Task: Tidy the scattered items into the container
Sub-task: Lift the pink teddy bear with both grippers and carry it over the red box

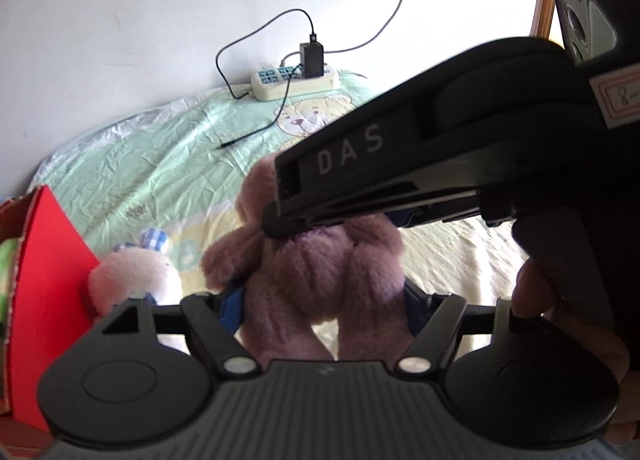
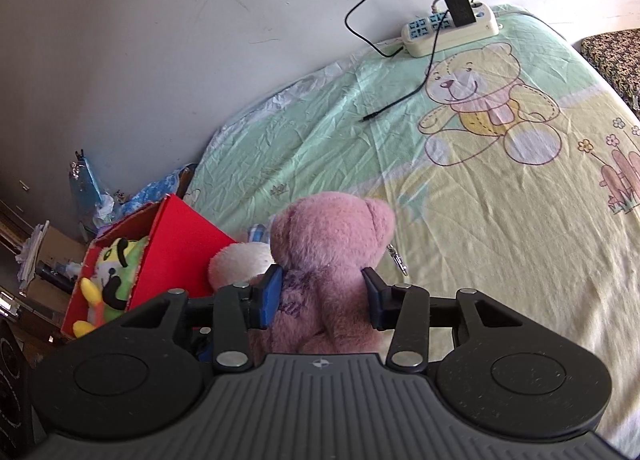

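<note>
While both grippers clamp one pink bear, one white plush waits beside.

The bear is dusty pink, the box red. The toy inside it is green, white, yellow and black. The bedsheet is mint and pale yellow with a bear cartoon.

1. A home bedroom: a bed spread with a wrinkled, bear-printed children's sheet stands against a plain white wall.
2. A power strip with a charger lies at the far edge.
3. Cluttered household oddments sit far left.
</note>
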A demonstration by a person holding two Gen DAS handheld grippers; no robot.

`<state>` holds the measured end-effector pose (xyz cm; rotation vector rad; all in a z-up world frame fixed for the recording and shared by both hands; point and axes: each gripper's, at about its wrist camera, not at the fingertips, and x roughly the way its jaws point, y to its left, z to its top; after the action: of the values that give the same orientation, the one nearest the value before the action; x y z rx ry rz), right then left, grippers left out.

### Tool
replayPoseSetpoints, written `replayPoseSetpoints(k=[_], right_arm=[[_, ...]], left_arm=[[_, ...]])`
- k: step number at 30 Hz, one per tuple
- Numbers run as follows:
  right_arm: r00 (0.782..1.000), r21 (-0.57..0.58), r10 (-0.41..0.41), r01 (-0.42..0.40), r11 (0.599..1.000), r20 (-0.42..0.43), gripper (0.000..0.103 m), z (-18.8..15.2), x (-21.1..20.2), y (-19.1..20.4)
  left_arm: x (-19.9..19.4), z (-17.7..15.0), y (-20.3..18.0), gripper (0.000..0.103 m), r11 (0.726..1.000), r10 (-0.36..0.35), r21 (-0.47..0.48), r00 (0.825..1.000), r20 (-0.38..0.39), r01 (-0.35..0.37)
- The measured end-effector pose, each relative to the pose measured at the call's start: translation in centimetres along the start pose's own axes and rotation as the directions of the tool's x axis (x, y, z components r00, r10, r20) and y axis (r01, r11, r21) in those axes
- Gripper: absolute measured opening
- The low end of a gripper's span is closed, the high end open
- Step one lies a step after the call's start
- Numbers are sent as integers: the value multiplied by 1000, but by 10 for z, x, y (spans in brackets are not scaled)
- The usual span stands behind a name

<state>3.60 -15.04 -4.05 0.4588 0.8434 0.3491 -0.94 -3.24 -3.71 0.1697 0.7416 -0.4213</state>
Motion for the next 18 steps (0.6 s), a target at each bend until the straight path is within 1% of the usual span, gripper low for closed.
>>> replayPoseSetpoints(k=[4,9,14,18], right_arm=[[999,-36,41,-40,999,32,45,3,-2,33],[992,-64,90,-85,994,84,45,7,0,83],[985,-94,133,-123,988,111,45,7,12,138],[979,-125,175,-161,979,107,45,3,35,187]], left_arm=[[-25,1,14,73,999,52,0,997,50,-52],[-61,4,50,73,995,97,17,987,126,-100],[-96,1,99,73,990,138,7,975,175,-141],[-119,-7,147,73,983,184,-8,964,194,-186]])
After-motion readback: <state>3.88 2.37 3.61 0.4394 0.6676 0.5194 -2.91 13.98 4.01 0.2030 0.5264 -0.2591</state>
